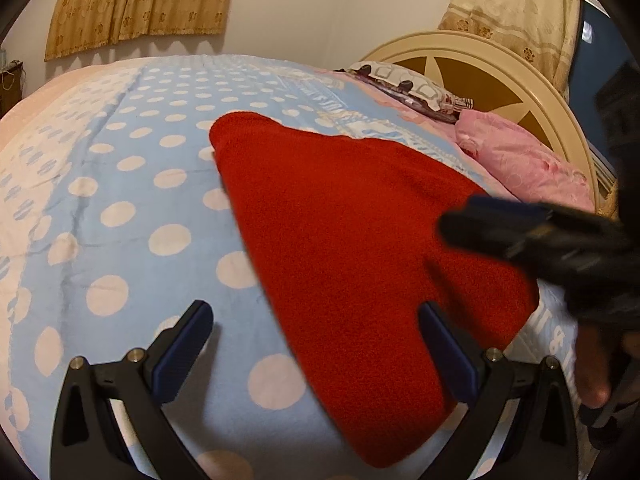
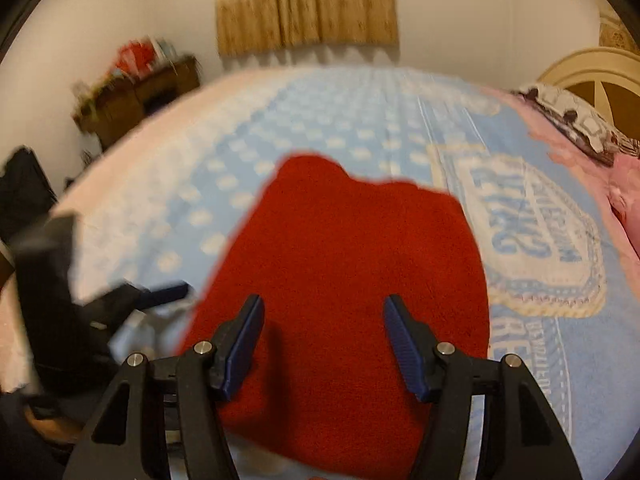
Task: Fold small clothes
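The red garment [image 1: 360, 248] lies flat on the bed [image 1: 120, 200]; it is judged soft, light and limp. It is best pinched at a near corner. The left gripper [image 1: 316, 344] and right gripper [image 2: 324, 340] are held apart, empty.

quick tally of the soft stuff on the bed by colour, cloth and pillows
red cloth: 1
pink pillow: 1
white patterned pillow: 1
total: 3, all lying on the blue dotted blanket; both grippers, left and right, are open and hold nothing
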A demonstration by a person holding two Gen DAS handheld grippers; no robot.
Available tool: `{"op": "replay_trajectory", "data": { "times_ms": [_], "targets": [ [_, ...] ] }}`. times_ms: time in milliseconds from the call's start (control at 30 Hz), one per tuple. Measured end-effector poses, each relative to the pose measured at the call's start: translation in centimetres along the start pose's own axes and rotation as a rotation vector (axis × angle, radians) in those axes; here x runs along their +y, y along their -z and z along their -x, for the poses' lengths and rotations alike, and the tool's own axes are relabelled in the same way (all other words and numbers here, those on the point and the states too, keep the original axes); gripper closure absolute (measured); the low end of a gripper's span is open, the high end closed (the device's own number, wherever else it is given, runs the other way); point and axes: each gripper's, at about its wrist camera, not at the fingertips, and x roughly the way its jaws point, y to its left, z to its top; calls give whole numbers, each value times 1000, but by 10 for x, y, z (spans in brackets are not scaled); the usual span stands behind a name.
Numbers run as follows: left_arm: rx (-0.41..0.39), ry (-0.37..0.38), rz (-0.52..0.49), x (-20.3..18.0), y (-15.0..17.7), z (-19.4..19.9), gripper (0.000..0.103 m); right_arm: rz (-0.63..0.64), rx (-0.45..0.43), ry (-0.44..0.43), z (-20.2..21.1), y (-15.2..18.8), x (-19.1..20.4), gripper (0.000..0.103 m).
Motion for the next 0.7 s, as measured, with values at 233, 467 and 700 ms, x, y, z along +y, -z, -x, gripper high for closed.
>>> {"op": "replay_trajectory", "data": {
  "times_ms": [233,467,700],
  "targets": [
    [10,16,-8,-1,0,-2,0,-101,42,-32,-26,4,-44,50],
    [7,10,0,-2,1,-1,0,-58,12,-76,-7,-13,-34,49],
    [-20,26,14,1,1,3,0,-57,141,-23,-53,-49,-47,49]
  ]
}}
